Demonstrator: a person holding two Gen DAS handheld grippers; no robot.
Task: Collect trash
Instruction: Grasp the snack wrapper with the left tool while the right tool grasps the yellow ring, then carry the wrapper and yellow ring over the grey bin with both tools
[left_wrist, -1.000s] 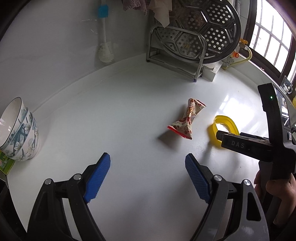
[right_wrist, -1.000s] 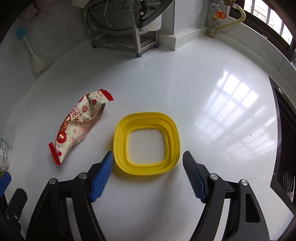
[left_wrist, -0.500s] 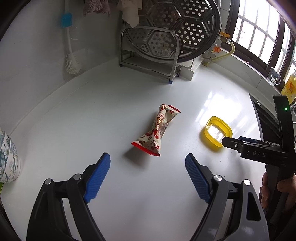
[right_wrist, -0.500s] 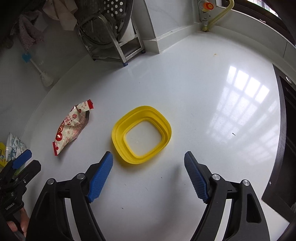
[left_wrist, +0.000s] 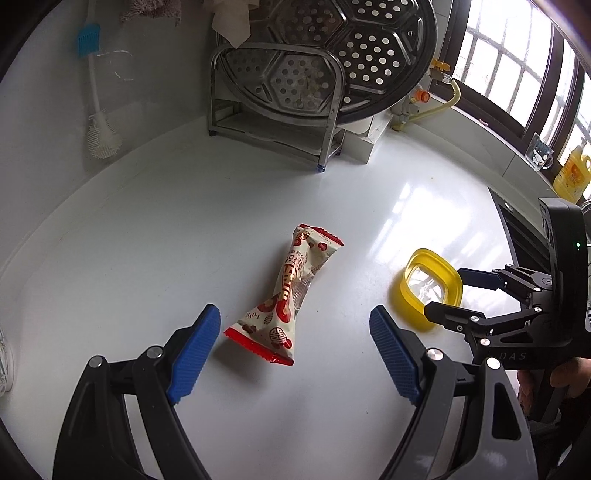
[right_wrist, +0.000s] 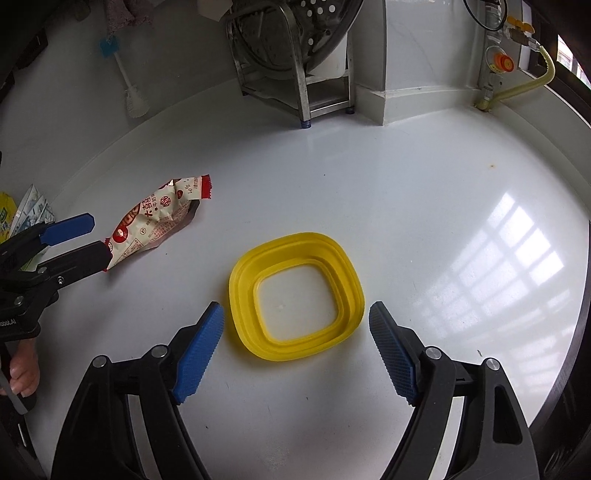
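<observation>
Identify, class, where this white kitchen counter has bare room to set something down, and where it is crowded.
Bare: the glossy stretch right of the yellow square plastic ring, toward the dark stove edge, and the counter between the red-and-white snack wrapper and the steel rack. Crowded: the back wall by that rack and the white brush.

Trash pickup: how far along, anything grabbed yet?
Nothing collected yet. The snack wrapper and yellow ring both lie on the white counter. The left gripper frames the wrapper, the right gripper the ring; both are open. Both grasps remain.
</observation>
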